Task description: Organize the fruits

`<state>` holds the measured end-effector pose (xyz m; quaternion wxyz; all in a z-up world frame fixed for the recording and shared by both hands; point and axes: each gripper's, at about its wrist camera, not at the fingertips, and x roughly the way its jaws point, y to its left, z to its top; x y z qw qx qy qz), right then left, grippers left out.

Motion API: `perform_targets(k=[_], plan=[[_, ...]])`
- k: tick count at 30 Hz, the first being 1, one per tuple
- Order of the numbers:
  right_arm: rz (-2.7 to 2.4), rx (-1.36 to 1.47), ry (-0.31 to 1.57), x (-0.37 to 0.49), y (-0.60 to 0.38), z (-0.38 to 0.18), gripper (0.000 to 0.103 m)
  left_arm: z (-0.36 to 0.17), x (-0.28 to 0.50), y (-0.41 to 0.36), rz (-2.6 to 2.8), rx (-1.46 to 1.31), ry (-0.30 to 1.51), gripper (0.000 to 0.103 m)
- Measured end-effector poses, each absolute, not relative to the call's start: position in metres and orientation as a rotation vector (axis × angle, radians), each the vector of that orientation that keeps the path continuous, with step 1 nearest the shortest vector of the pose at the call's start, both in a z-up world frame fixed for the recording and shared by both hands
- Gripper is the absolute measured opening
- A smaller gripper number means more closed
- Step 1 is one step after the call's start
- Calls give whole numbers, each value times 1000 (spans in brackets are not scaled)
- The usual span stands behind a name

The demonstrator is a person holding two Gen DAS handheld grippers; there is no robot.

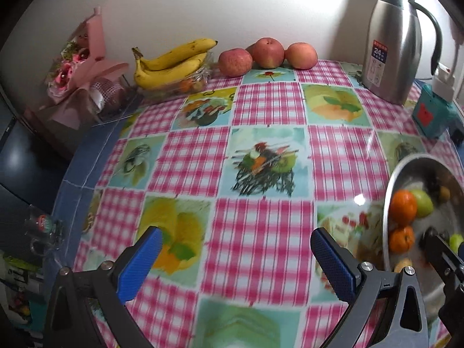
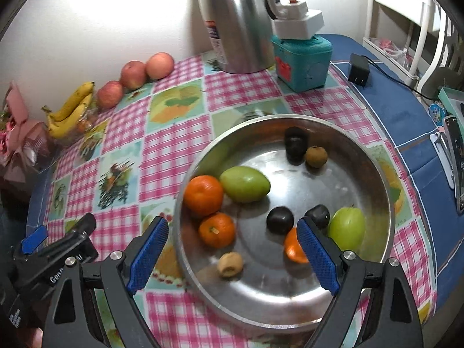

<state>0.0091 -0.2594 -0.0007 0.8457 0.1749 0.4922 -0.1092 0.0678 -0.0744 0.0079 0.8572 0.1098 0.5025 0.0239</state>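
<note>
Both my claws, left [image 1: 236,258] and right [image 2: 232,256], stand open and empty; the right hangs over the steel bowl [image 2: 385,174] of fruit.

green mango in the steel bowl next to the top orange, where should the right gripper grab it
Grip the green mango across its narrow middle, coming from above with the open right gripper. It lies on its side, long axis pointing right; an orange touches its left end, so close across the free long sides.
</note>
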Motion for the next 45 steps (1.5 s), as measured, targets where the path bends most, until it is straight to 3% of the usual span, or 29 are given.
perform_targets(k=[11, 23, 45], plan=[[-232, 323, 1087, -32, -235, -2, 91, 15, 9, -51, 40, 319, 1005, 103], [-268, 264, 1115, -43, -229, -1, 90, 5, 10, -37, 35, 256, 1104, 103], [-276, 241, 1142, -41, -228, -6, 90, 6, 12, -35, 34, 237, 1107, 103]])
